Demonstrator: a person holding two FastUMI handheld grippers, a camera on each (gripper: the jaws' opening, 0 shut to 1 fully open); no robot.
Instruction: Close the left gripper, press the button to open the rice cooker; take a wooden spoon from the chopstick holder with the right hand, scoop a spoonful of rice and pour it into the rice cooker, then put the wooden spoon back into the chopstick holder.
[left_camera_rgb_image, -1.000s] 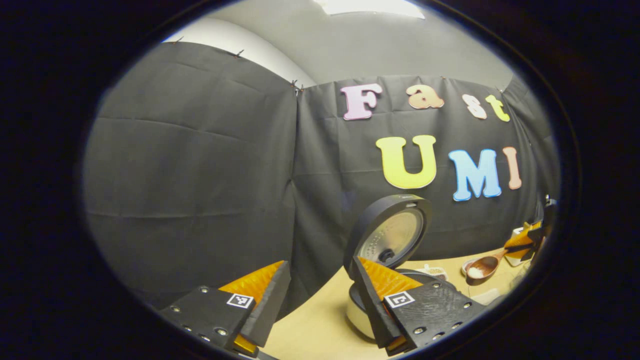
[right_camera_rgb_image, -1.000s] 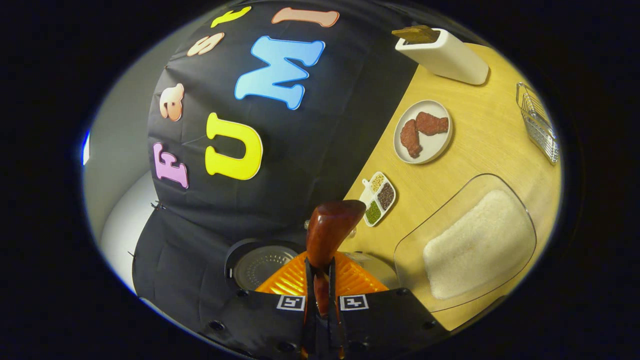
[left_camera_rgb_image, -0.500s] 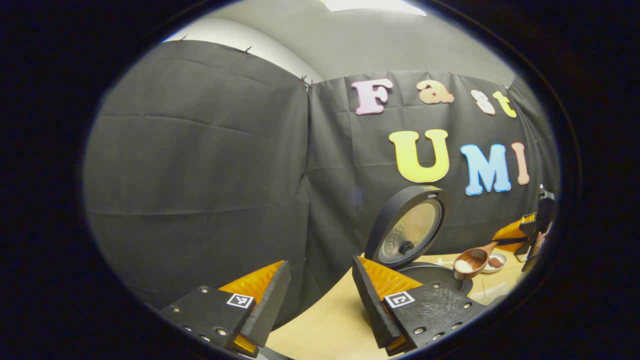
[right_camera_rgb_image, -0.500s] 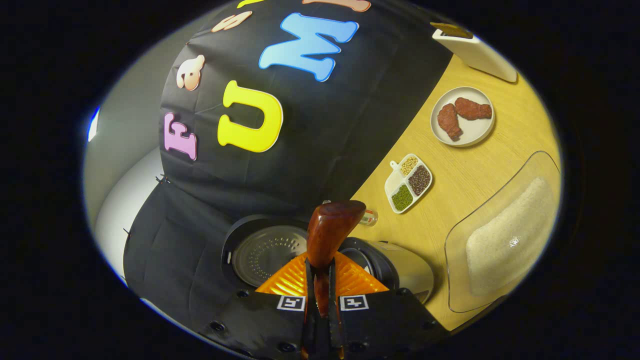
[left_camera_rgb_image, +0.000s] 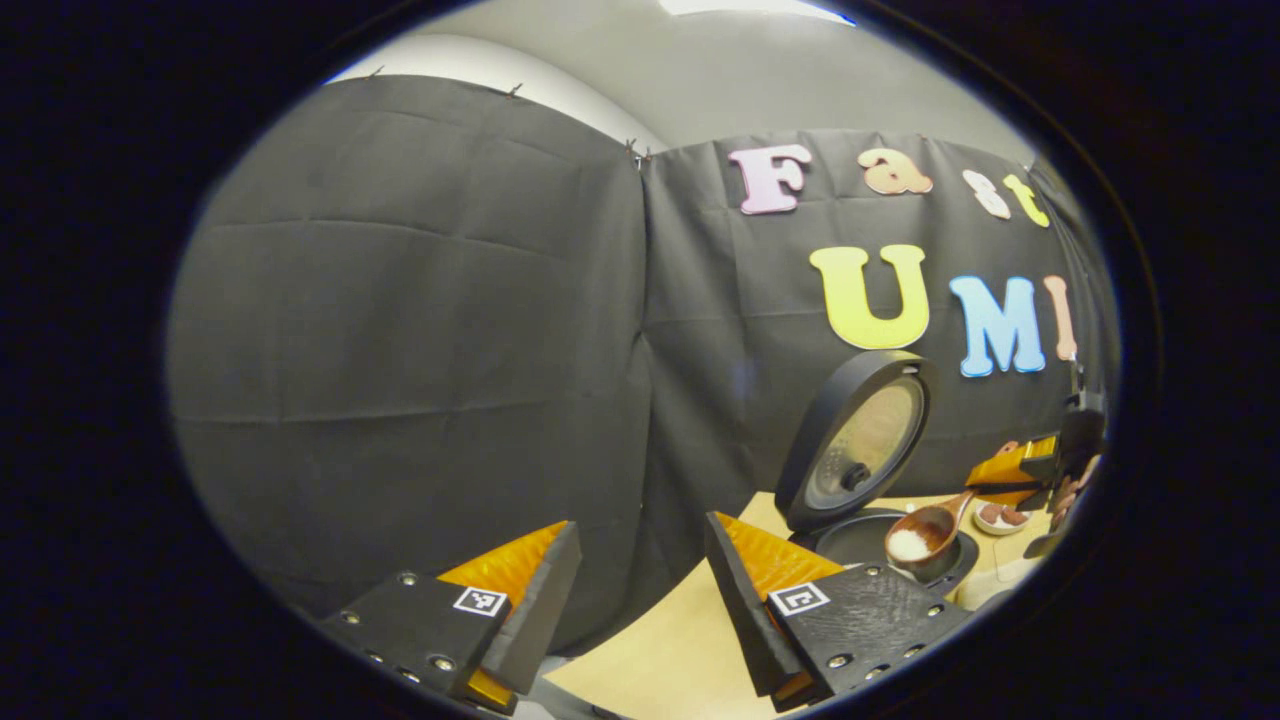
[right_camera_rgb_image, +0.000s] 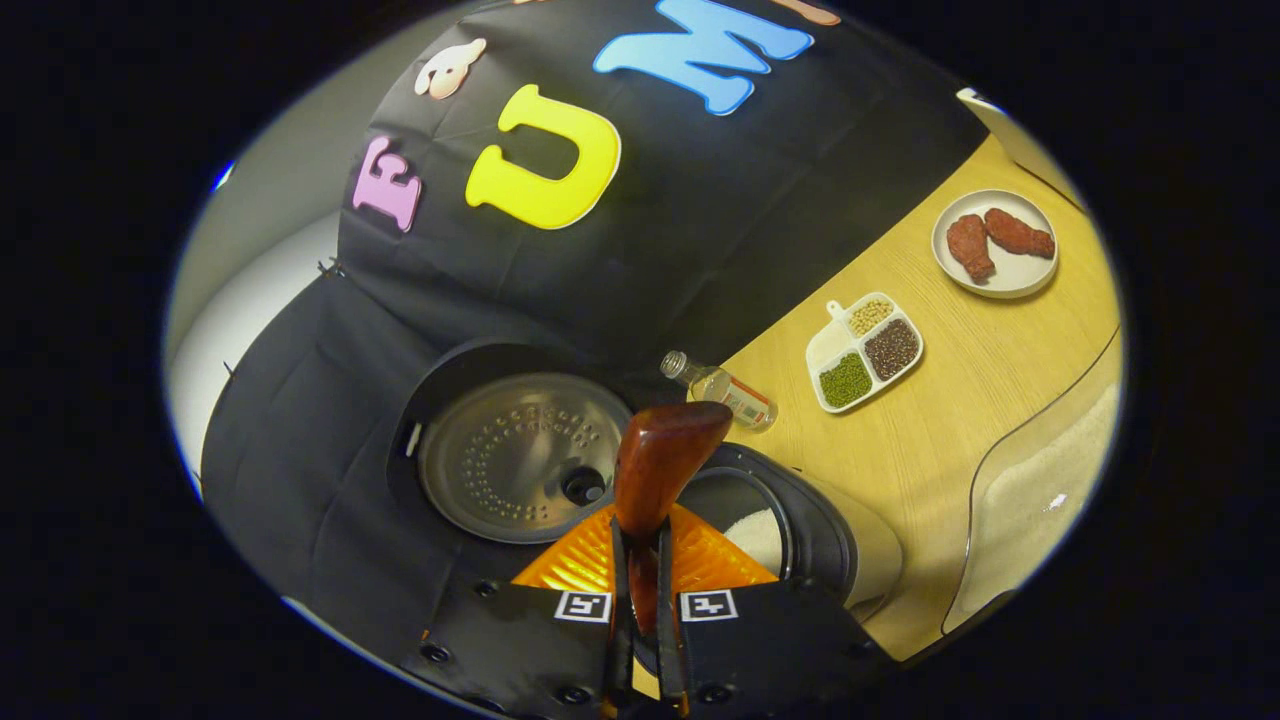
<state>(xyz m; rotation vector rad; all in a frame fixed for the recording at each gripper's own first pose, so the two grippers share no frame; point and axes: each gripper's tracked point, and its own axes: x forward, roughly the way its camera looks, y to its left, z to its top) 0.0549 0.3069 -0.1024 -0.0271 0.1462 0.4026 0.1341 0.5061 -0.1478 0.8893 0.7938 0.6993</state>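
Directly ahead of the right gripper (right_camera_rgb_image: 640, 590), jaws clamped on the spoon (right_camera_rgb_image: 660, 465), handle axis forward, bowl with rice (left_camera_rgb_image: 908, 543) over the open cooker (right_camera_rgb_image: 800, 530); left gripper (left_camera_rgb_image: 640, 590) wide, empty, farther off.

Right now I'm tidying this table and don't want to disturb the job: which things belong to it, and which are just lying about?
In use:
- black-lidded rice cooker, open
- brown wooden spoon carrying rice, held by right gripper
- clear tray of white rice

Lying about:
- small glass bottle
- white divided dish of beans
- round white plate of red meat
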